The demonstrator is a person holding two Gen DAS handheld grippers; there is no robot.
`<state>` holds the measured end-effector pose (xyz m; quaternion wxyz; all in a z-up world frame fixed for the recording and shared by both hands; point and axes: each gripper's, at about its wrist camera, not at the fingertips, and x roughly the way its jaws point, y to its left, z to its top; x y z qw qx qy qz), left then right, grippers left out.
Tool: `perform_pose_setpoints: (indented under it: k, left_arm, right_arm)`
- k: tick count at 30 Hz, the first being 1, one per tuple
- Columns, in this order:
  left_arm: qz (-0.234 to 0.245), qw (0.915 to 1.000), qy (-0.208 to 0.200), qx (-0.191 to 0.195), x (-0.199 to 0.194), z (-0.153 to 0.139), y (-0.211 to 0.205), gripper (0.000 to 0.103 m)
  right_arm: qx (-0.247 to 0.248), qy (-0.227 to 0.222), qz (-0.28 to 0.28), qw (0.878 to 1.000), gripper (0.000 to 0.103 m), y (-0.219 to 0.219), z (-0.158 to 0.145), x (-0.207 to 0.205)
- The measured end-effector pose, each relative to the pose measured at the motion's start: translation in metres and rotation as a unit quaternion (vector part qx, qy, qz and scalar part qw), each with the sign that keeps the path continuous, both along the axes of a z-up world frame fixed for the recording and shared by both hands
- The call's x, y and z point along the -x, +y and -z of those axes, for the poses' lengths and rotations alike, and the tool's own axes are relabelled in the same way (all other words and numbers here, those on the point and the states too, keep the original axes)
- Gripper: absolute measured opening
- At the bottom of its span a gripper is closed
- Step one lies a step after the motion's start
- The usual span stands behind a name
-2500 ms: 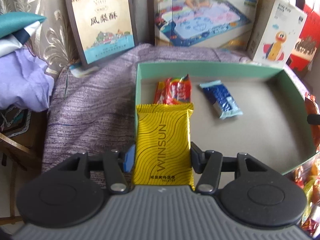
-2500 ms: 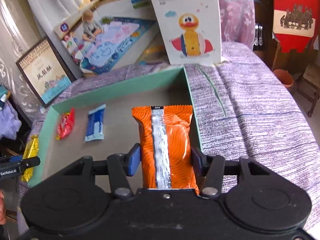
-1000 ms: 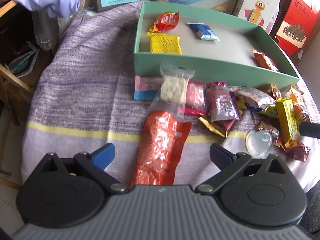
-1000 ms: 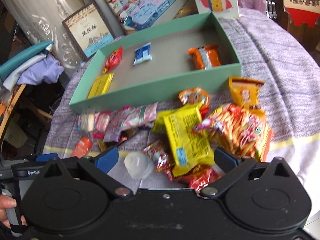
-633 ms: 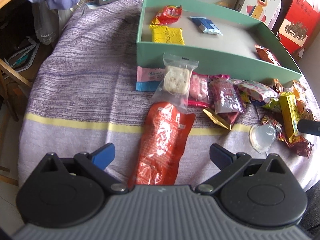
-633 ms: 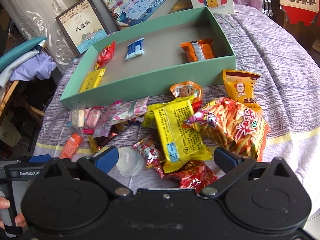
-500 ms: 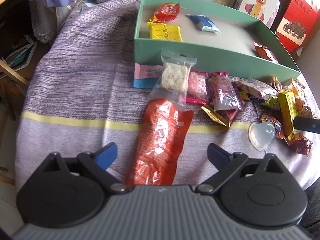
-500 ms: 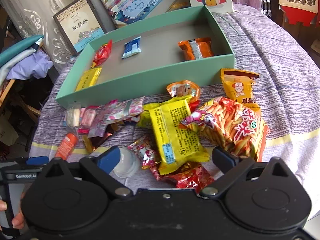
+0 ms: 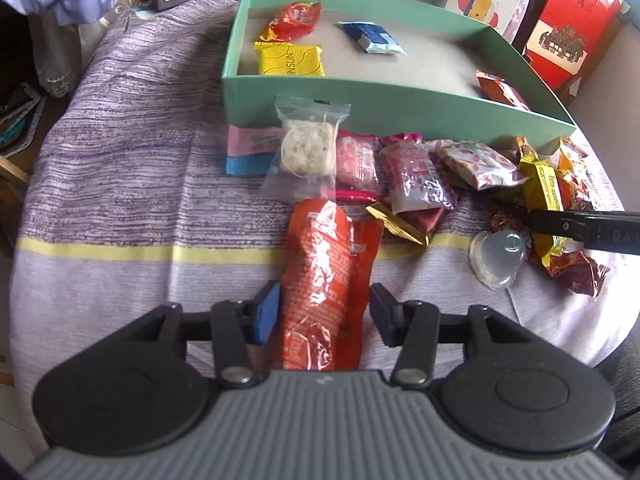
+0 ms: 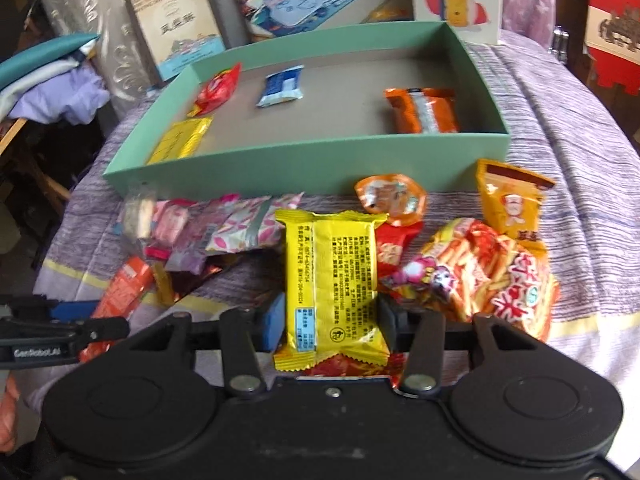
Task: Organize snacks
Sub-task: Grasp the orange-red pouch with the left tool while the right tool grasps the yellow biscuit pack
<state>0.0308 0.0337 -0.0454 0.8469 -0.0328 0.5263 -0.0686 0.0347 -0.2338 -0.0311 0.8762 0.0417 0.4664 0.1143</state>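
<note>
Orange-red foil pouch [image 9: 326, 280] sits between our left gripper [image 9: 323, 312] pads, closed on it, long axis running away toward the green box [image 9: 400, 104]. Our right gripper [image 10: 331, 320] clamps the yellow packet [image 10: 332, 280], likewise pointing lengthwise at the box beyond the snack pile.

Surface draped in a purple striped woven cloth [image 9: 132, 168] with a yellow band. On it: far, a shallow mint-green cardboard box [image 9: 360, 98]; near, a row of loose foil and plastic snack packets [image 10: 248, 228] beside the box's front wall.
</note>
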Motion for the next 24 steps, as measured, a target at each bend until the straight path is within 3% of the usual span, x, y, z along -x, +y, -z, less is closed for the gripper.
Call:
perform_pose_setpoints:
  k: [5, 8, 10, 11, 14, 19, 20, 24]
  left_arm:
    - [0.013, 0.9998, 0.001, -0.018, -0.002, 0.002, -0.006, 0.062]
    - [0.017, 0.9994, -0.002, -0.029, -0.001, 0.003, -0.011, 0.062]
    - [0.016, 0.9991, -0.007, -0.038, 0.001, 0.003, -0.013, 0.056]
    - [0.018, 0.9988, -0.011, -0.045, 0.002, 0.003, -0.014, 0.044]
    - [0.015, 0.9989, -0.018, -0.041, 0.004, -0.001, -0.013, 0.029]
    - [0.014, 0.9991, -0.03, -0.027, 0.006, -0.015, -0.009, 0.024]
    - [0.014, 0.9991, -0.033, -0.024, 0.007, -0.019, -0.008, 0.018]
    - [0.009, 0.9988, -0.048, -0.006, 0.008, -0.035, -0.002, 0.018]
  right_arm:
    - [0.006, 0.0, 0.001, 1.0, 0.05, 0.001, 0.001, -0.005]
    - [0.018, -0.005, -0.003, 1.0, 0.05, 0.003, 0.002, -0.003]
    - [0.021, -0.008, -0.003, 1.0, 0.05, 0.005, 0.004, -0.002]
    - [0.024, -0.009, -0.004, 1.0, 0.048, 0.005, 0.004, -0.001]
    - [0.02, -0.009, -0.007, 1.0, 0.047, 0.005, 0.003, 0.001]
    - [-0.012, -0.002, -0.007, 1.0, 0.047, -0.005, -0.007, 0.004]
    - [-0.017, -0.003, -0.007, 1.0, 0.047, -0.007, -0.01, 0.006]
    - [-0.04, -0.002, -0.006, 0.999, 0.047, -0.016, -0.021, 0.01]
